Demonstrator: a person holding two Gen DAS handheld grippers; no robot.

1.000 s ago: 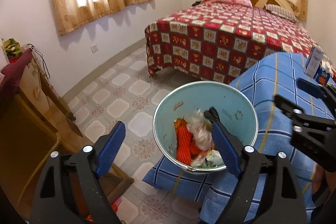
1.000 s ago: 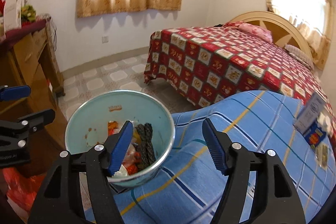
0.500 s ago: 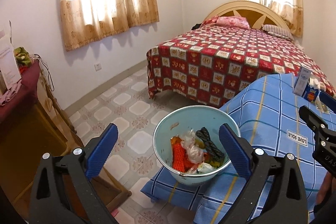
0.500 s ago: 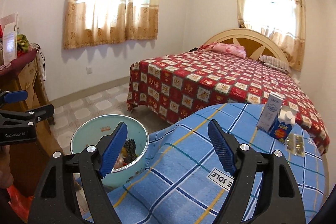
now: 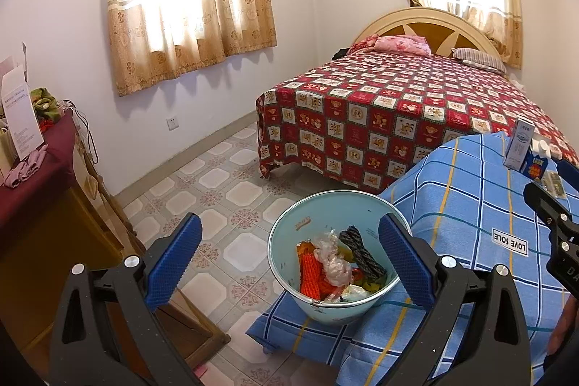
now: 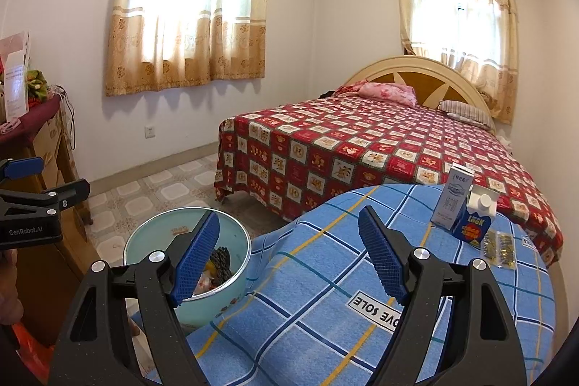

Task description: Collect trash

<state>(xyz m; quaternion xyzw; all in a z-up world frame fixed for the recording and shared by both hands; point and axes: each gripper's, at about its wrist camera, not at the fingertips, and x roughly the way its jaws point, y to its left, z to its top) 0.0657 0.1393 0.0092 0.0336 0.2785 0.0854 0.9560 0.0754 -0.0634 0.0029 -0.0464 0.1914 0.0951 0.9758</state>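
Partly done, by the look of it. Pale blue bucket (image 5: 289,241) sits at the near edge of the blue checked cloth (image 5: 470,205), and it already holds a load: orange netting (image 5: 310,275), a crumpled clear plastic bag (image 5: 334,259), a dark braided cord (image 5: 362,252), some yellow and white scraps under them.

Left gripper (image 5: 289,263): jaws spread wide, nothing between the pads, and they have just been opening further. It hangs above and short of the bucket, touching none of the trash.

Right gripper (image 6: 289,259): also spread with nothing held, jaws just been widening too. It points across the cloth toward the far side.

Still out on the cloth, well apart from the bucket: a tall white carton (image 6: 454,201) standing upright, a blue and orange carton (image 6: 474,223) touching it, and flat foil packets (image 6: 499,243) lying just beside those (whether any of these count as trash I cannot tell from the pictures; they look like the likeliest remaining pickups).

Judgement: several pieces collected, both hands free, a small cluster at the far end probably left to fetch. Floor tiles (image 5: 217,190) near the bucket show no litter.
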